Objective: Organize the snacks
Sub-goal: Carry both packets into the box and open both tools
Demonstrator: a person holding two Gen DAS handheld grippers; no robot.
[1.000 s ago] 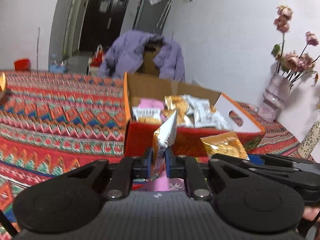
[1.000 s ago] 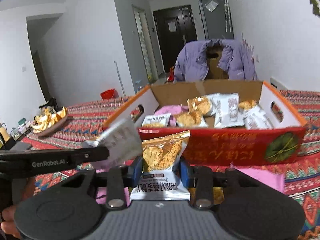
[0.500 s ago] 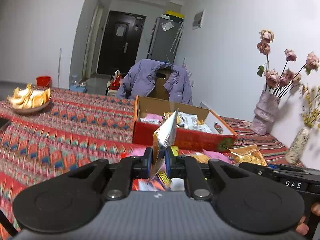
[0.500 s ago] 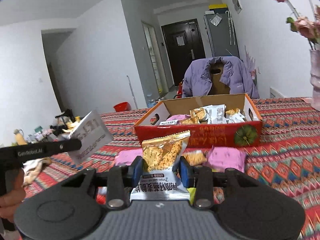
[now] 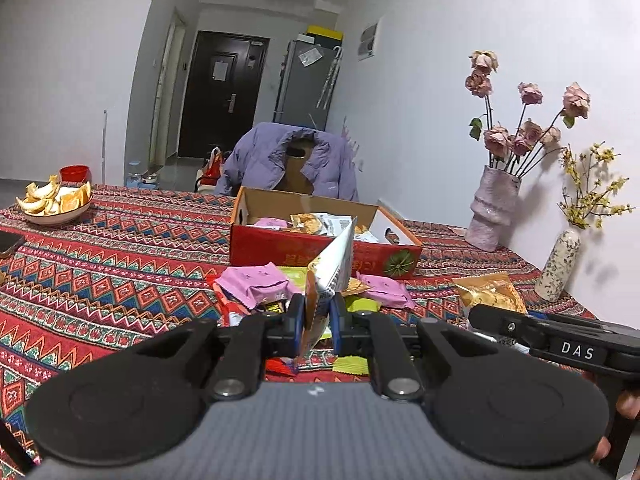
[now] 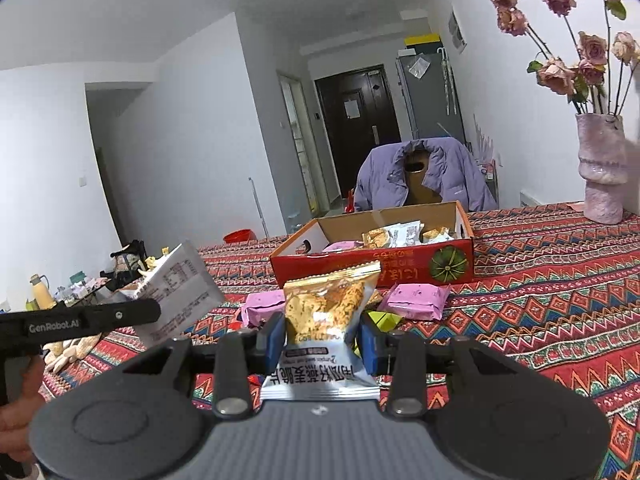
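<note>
My right hand-held gripper [image 6: 322,338], marked "DAS", clamps an oat-crisp packet [image 6: 325,328]; my left hand-held gripper [image 5: 317,322], "GenRobot.AI", pinches a silver snack packet [image 5: 332,268].

Home: fridge [image 5: 304,80], draped jacket [image 5: 280,160]

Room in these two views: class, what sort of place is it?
Probably a home dining area: a table under a patterned cloth, a fridge by the door, a jacket over a chair.
</note>
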